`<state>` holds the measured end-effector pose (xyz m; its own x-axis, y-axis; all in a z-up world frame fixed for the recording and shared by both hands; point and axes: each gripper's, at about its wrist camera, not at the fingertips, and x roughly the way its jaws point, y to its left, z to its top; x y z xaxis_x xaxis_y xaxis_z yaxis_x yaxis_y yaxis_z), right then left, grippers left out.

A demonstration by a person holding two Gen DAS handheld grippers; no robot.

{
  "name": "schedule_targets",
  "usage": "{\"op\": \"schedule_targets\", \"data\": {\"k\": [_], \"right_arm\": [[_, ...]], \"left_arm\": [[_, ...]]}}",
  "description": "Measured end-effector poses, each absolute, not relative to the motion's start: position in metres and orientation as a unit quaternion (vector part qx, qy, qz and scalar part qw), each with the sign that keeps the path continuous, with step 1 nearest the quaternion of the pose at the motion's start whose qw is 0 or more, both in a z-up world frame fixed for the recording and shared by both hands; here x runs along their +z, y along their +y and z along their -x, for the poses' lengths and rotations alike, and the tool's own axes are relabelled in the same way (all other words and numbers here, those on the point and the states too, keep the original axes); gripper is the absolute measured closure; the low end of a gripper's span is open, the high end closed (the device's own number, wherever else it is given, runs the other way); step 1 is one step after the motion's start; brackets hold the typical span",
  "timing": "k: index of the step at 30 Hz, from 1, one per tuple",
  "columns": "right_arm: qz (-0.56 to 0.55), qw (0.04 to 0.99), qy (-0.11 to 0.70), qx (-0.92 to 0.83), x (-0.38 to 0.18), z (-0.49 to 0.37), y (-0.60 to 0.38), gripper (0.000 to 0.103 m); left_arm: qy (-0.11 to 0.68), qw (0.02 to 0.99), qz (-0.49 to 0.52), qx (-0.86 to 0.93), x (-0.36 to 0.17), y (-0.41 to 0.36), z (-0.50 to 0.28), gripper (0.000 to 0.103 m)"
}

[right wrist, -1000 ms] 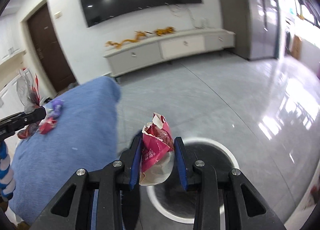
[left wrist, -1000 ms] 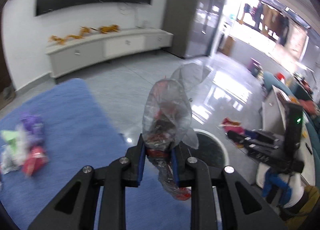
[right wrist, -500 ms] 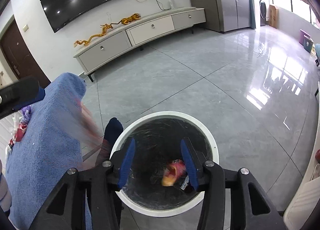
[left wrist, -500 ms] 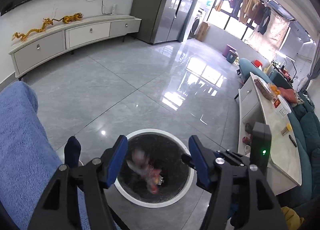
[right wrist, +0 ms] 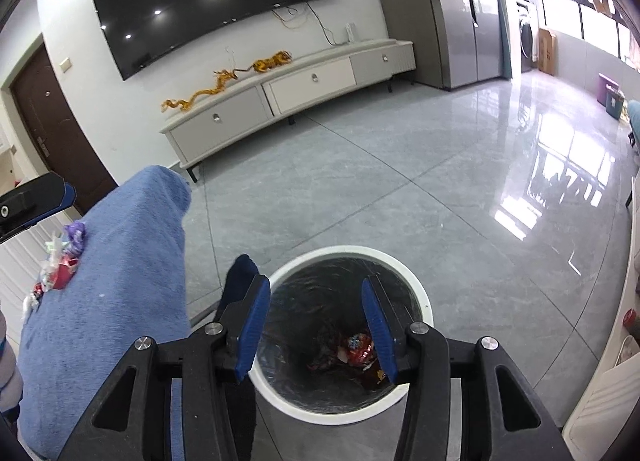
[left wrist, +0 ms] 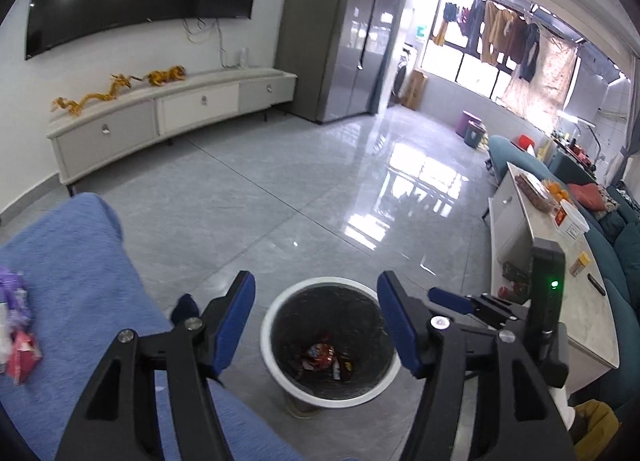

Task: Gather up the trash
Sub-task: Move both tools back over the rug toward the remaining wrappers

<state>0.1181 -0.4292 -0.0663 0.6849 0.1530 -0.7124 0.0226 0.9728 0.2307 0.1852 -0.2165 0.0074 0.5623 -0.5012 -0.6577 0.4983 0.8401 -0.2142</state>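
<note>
With both jaws open and empty, pinch the light, crinkly snack wrappers (left wrist: pixel 18 345) by a bunched middle at the blue towel-covered surface's (left wrist: pixel 88 281) left edge.

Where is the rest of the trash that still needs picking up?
The remaining wrappers lie in a small heap on the blue towel, at the left edge of both wrist views, left of the white bin.

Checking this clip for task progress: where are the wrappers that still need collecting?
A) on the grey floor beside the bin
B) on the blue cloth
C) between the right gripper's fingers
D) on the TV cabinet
B: a small pile of wrappers lies on the blue cloth, apart from the bin, which already holds some trash.
</note>
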Motion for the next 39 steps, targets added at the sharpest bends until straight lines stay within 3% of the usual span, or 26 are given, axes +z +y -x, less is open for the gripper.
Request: {"op": "schedule_targets", "data": {"k": [7,19,30,39], "right_arm": [[-0.086,0.927,0.359,0.068,-0.017,-0.108,-0.388,0.058],[-0.032,0.934,0.323,0.153,0.042,-0.119,-0.275,0.058],[-0.003,0.917,0.335,0.214,0.045,-0.149,-0.185,0.058],[0.004,0.886,0.380,0.266,0.005,-0.227,-0.111,0.058]], "left_arm": [[0.339,0.909,0.015,-0.244,0.039,-0.145,-0.166,0.041],[0.310,0.940,0.059,-0.132,0.048,0.021,-0.146,0.041],[0.316,0.943,0.102,-0.020,0.016,0.157,-0.138,0.041],[0.365,0.919,0.136,0.064,-0.049,0.235,-0.155,0.042]]}}
